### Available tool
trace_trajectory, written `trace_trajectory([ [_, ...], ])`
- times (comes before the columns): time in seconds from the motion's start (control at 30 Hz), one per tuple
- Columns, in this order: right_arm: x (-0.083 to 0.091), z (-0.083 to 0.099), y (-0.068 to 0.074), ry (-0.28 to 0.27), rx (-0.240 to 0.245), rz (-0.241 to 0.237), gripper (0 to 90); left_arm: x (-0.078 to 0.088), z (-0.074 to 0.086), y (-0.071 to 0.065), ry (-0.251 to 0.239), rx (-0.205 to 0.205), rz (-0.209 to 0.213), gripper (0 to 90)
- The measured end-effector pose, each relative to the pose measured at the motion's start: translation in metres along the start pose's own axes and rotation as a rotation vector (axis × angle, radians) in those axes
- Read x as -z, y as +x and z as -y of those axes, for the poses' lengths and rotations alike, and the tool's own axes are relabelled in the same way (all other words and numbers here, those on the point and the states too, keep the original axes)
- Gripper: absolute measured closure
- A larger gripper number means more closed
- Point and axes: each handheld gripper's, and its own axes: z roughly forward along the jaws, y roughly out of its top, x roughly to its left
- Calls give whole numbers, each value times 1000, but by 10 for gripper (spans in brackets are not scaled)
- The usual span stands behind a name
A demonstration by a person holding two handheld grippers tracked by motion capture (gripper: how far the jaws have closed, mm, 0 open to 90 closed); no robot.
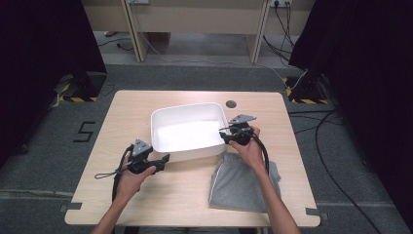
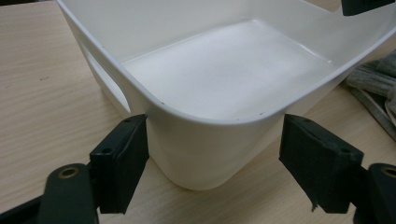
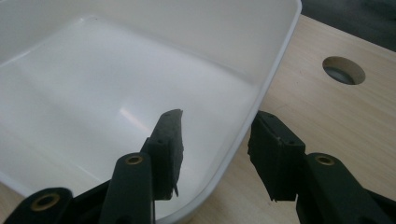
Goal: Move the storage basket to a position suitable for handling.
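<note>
A: Tub (image 1: 187,130) placement first: the white tub sits in the middle of the bench (image 1: 146,195), with the grey garment (image 1: 243,187) lying off its near right corner, toward the bench's near right edge.

B: And your grippers?

A: Your left gripper (image 1: 163,159) is at the tub's near left corner. In the left gripper view its jaws are spread on either side of that rounded corner (image 2: 201,154), and neither pad presses on the plastic. Your right gripper (image 1: 225,136) straddles the right-hand wall (image 3: 254,112), one jaw inside the tub and one outside. There is a gap on both sides, so it is not pinching yet either.

B: What makes the grab go well?

A: A corner is a poor place to clamp, I'd say. The pads would slide off the curve. Shift your left gripper along to a straight stretch of rim, perhaps by the handle slot (image 2: 105,74), and put one jaw inside as your right one is. Then close both squarely on the wall before you lift or drag.

B: Anything to watch?

A: Keep the tub level, and keep the cables clear of the garment.
</note>
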Motion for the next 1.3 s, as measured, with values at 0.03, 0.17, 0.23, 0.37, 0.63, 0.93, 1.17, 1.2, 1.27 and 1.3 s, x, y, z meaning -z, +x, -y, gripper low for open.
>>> trace_trajectory([
  [0.03, 2, 2, -3, -6, -10, 4, 550, -4, -2, -2, -5, 0, 2, 244],
  [0.17, 6, 6, -8, -7, -15, 27, 545, -11, -6, -5, -6, -1, 7, 258],
  [0.23, 8, 7, -10, -8, -21, 36, 544, -14, -7, -6, -8, 3, 10, 262],
  [0.37, 10, 10, -12, -17, -35, 42, 538, -18, -9, -6, -15, 6, 9, 265],
  [0.63, 12, 13, -10, -28, -47, 55, 520, -24, -9, -2, -21, 32, 16, 269],
  [0.93, 15, 17, -14, -48, -79, 65, 501, -32, -14, -3, -19, 35, 21, 273],
  [1.17, 17, 18, -13, -41, -80, 81, 492, -35, -15, 2, -33, 53, 47, 276],
  [1.2, 17, 18, -13, -41, -84, 80, 492, -35, -15, 3, -35, 57, 52, 276],
  [1.27, 17, 18, -12, -43, -83, 82, 491, -35, -15, 3, -36, 62, 56, 276],
  [1.3, 17, 18, -12, -43, -77, 84, 491, -35, -15, 3, -37, 63, 56, 276],
])
